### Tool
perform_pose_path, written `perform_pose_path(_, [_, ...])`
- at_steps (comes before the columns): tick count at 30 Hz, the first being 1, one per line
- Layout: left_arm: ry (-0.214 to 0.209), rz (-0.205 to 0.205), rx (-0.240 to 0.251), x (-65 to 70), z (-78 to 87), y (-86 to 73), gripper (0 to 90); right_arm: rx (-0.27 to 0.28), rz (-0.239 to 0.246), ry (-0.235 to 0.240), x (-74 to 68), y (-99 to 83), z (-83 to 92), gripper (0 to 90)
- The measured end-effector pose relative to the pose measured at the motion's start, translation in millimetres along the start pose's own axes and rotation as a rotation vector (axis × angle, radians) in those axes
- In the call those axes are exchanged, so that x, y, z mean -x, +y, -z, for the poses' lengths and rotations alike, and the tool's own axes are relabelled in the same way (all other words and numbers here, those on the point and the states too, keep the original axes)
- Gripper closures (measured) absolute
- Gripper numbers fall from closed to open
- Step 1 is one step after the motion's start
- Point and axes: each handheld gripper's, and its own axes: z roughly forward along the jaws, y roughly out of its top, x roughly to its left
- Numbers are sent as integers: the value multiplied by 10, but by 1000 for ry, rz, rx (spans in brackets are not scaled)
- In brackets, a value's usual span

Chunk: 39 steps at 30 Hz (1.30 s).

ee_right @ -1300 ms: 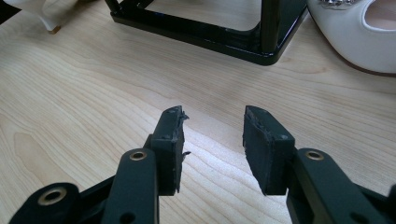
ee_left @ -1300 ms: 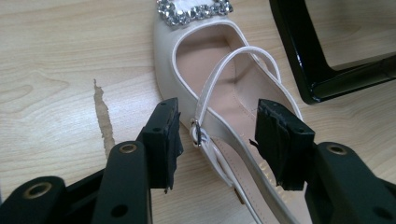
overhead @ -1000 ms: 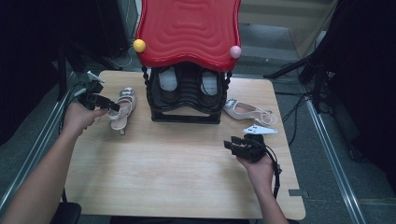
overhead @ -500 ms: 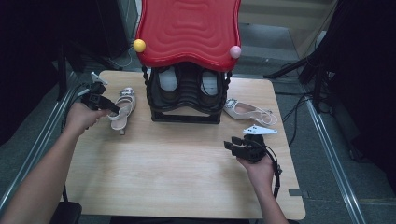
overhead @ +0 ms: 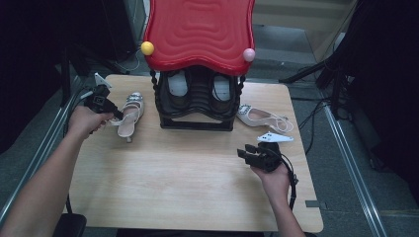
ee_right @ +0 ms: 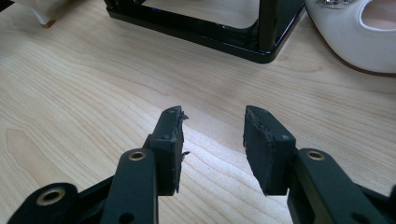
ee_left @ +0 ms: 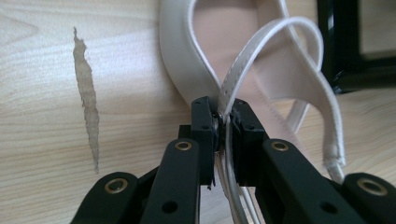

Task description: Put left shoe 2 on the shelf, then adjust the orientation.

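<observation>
Two pale shoes flank the black rack (overhead: 197, 121) at upper centre of the high view: one sandal (overhead: 129, 112) left of it, one flat shoe (overhead: 259, 117) right. Rack sits under a red wavy top (overhead: 200, 32) and holds two more shoes (overhead: 177, 84), one per side. Left gripper (ee_left: 223, 123) jaws have just been closing, now pinching the sandal's strap (ee_left: 261, 51) beside the heel cup. Right gripper (ee_right: 212, 140) hangs over bare table (overhead: 173, 187), lower right, jaws apart, nothing between.
</observation>
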Motion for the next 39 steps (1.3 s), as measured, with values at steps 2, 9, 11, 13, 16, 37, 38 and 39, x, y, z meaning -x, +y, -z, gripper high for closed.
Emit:
perform_pose_path(2, [-21,14,19,21,33,9,827,0,2,-2,-1,0,3,587])
perform_pose_path(9, [-64,23,68,70,144,47,827,3,2,-2,5,-1,16,587])
perform_pose_path(11, [-62,12,71,58,177,52,827,2,-2,-2,6,-1,19,587])
perform_pose_path(13, [-72,12,83,46,212,54,827,4,-1,-2,10,-1,19,587])
perform_pose_path(16, [-84,13,100,33,278,59,827,2,0,-2,8,-1,11,587])
perform_pose_path(37, [-122,-31,221,322,964,252,827,0,1,11,-12,1,2,585])
perform_pose_path(38, [-120,-36,230,337,1005,266,827,1,2,11,-12,1,4,585])
perform_pose_path(39, [-124,-35,234,358,1047,281,827,0,2,13,-13,-1,8,584])
